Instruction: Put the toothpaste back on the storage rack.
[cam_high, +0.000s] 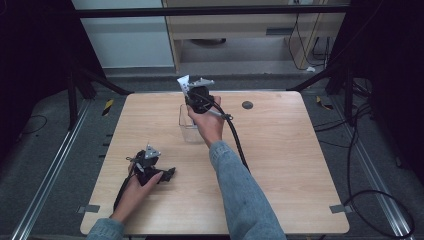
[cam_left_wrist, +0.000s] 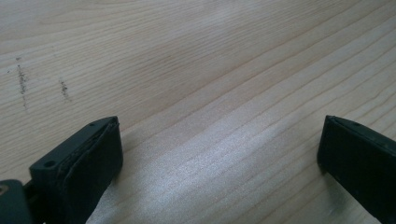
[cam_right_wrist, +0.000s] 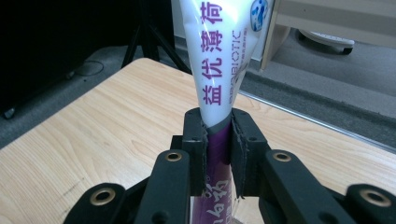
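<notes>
In the high view my left tongs (cam_high: 150, 167) lie low at the lower left of the frame, resting on the wooden bench (cam_high: 280, 165) with my left hand (cam_high: 137, 187) around them. Their own view looks along the bare wood grain, with the two black jaws standing wide apart at the lower left and lower right corners and nothing between them. My right tongs (cam_high: 196, 92) sit near the top centre of the high view, toward the far edge of the bench, my right hand (cam_high: 207, 122) wrapped around them and the denim sleeve (cam_high: 240, 190) running down to the bottom of the frame. Just beside that hand stands a clear container (cam_high: 187, 120) on the bench. In the right gripper view those tongs (cam_right_wrist: 218, 140) are clamped tight on a toothpaste tube (cam_right_wrist: 219, 65), white with purple lettering, which rises upright from between the jaws to the top centre of the frame. A small dark round mark (cam_high: 247, 105) sits on the bench to the right of my right hand.
</notes>
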